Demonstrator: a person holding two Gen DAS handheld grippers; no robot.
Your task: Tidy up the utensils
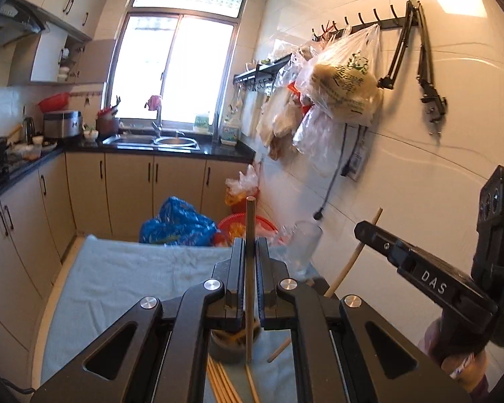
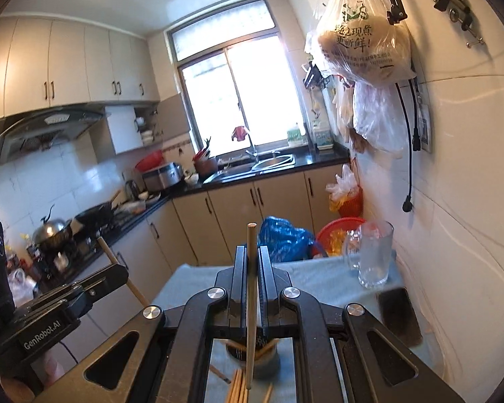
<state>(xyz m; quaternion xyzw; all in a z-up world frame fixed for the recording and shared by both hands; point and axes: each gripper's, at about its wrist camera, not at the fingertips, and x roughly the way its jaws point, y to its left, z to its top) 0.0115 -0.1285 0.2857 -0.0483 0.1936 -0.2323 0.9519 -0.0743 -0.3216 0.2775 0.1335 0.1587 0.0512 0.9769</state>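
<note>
My left gripper (image 1: 250, 252) is shut on a wooden chopstick (image 1: 250, 221) that stands upright between its jaws, its lower end over a dark round holder (image 1: 230, 346) with chopsticks inside. My right gripper (image 2: 251, 262) is shut on another upright chopstick (image 2: 251, 235), above the same holder (image 2: 252, 356). Several loose chopsticks (image 1: 223, 384) lie on the light blue cloth (image 1: 117, 278) by the holder; they also show in the right wrist view (image 2: 238, 388). The right gripper shows at the right of the left wrist view (image 1: 364, 230), the left gripper at the left of the right wrist view (image 2: 119, 270).
A clear glass mug (image 2: 374, 255) stands on the cloth near the tiled wall. A dark phone-like slab (image 2: 398, 315) lies by it. Beyond the table edge are a blue bag (image 1: 178, 223) and a red basket (image 1: 245, 226). Plastic bags (image 1: 346, 84) hang on the wall.
</note>
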